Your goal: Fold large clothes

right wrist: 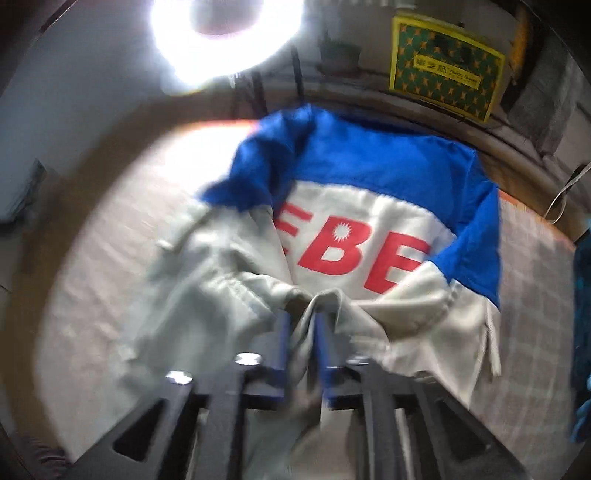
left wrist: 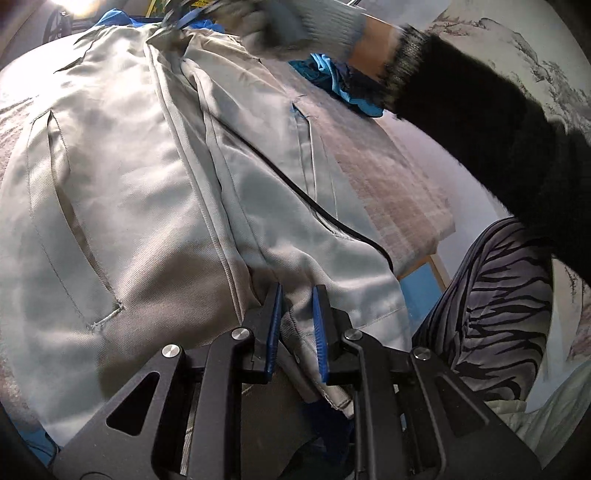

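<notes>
Grey-and-blue jacket (left wrist: 122,177) spread over the table (left wrist: 402,177), both grippers pinching its cloth.
Soft, limp and bulky, it will likely sag, so hems suit best; left gripper (left wrist: 298,295) nearly closed on the bottom hem, right gripper (right wrist: 302,325) narrowly clamps a grey fold.

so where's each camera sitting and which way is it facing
Left wrist: on the left gripper, looking down over the grey jacket front; its jaws pinch the hem, and the person's gloved hand, black sleeve and striped leg show.
Right wrist: on the right gripper, looking along the jacket's back with red letters towards a ring light; only its jaws show, around a fold.
Shared: the same jacket on the table.
</notes>
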Available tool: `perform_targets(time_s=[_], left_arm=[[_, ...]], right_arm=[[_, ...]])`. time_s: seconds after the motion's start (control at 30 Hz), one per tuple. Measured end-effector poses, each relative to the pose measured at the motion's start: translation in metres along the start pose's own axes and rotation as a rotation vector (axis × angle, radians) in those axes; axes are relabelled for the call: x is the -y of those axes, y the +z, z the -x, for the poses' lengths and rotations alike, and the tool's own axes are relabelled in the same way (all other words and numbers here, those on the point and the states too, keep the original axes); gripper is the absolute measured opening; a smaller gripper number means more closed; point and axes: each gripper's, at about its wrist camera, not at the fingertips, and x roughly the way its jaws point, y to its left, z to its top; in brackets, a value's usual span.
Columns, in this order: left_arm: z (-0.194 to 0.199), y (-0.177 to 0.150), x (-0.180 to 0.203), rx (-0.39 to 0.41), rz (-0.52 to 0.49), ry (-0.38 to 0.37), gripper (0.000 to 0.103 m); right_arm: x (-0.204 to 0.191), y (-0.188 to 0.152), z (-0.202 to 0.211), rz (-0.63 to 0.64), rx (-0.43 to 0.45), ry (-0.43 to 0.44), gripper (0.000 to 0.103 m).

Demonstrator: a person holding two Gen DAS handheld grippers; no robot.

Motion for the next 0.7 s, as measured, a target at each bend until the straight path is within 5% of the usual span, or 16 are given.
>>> perform_targets(time_s=[0.17,0.37,0.57,0.7], left_arm=[[0.021,0.0,-0.011,0.025,0.022,-0.025,0.014],[0.067,-0.007,-0.023,0.133,0.039,0.035,0.014],[0.086,0.001,-0.04,0.185,0.134,0.068,0.014],[0.078,0.032,-0.025,0.198,0.098,0.06,0.014]], right_arm=[[0.043,-0.035,0.086,-0.142,0.111,0.1,0.026],[0.059,-0.124,0.172,-0.181,0.173,0.135,0.028],[0.031,-0.209,0.18,-0.169,0.124,0.178,0.028],[0.008,-0.256,0.156,-0.173,0.065,0.199,0.028]])
